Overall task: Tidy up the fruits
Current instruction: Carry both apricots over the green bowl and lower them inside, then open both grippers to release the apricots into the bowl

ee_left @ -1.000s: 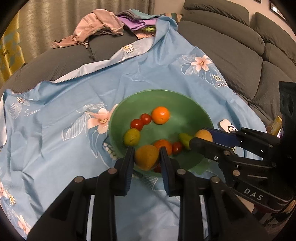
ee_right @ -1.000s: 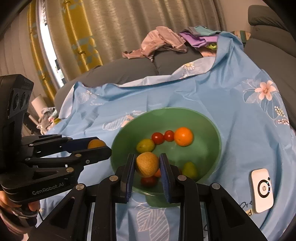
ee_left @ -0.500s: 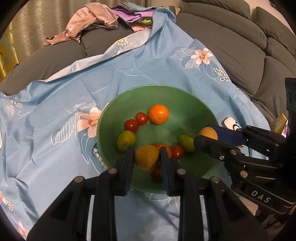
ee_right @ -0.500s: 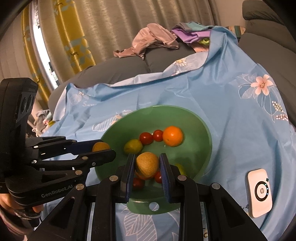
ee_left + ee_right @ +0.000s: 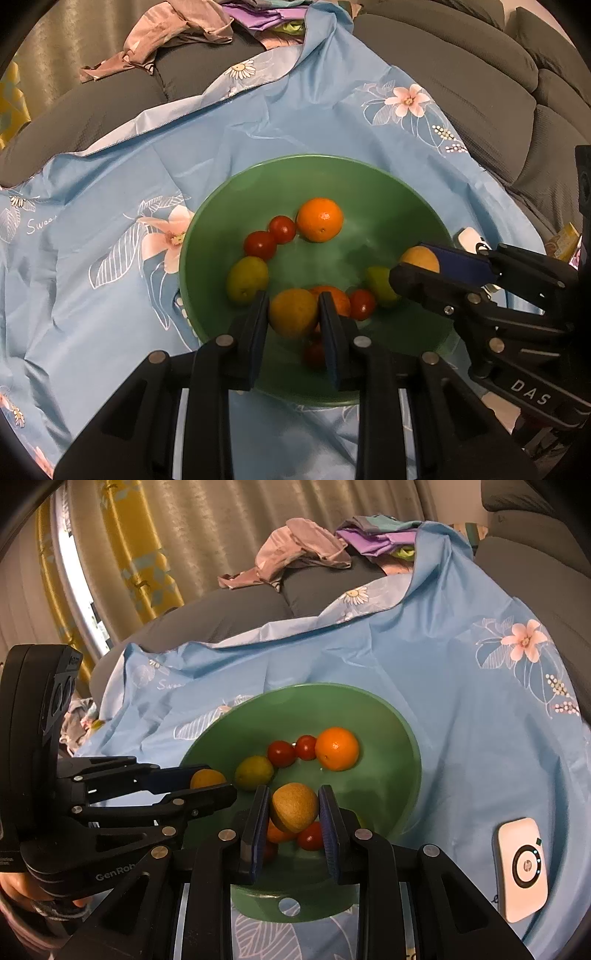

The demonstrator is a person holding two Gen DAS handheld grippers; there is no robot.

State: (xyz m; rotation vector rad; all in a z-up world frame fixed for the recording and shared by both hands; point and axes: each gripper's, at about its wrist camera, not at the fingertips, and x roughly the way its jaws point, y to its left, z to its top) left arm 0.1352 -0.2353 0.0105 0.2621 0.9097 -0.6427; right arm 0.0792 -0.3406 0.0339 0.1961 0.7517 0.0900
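Step in hand: carrying two fruits to the green bowl (image 5: 413, 206), one in each hand-held gripper, both poised over the near side of it
Left hand-held gripper (image 5: 293, 314): pinching a yellow-orange fruit (image 5: 293, 312) between its pads, above the near part of the bowl
Right hand-held gripper (image 5: 293, 808): pinching a rough tan fruit (image 5: 294, 806), also above the bowl's near part, just beside the left one
Already in the bowl: an orange (image 5: 320, 224), two small tomatoes (image 5: 271, 238), a greenish fruit (image 5: 246, 278), and more orange, red and green pieces near the front, partly hidden by the fingers
Surroundings: the bowl sits on a blue flowered cloth (image 5: 110, 184) spread over a grey sofa (image 5: 461, 74); a white device (image 5: 522, 867) lies on the cloth to the bowl's right
Next move, as I judge it: lower each fruit close to the bowl floor, pick a gap between the pieces, then spread the pads gently so nothing rolls out or gets knocked
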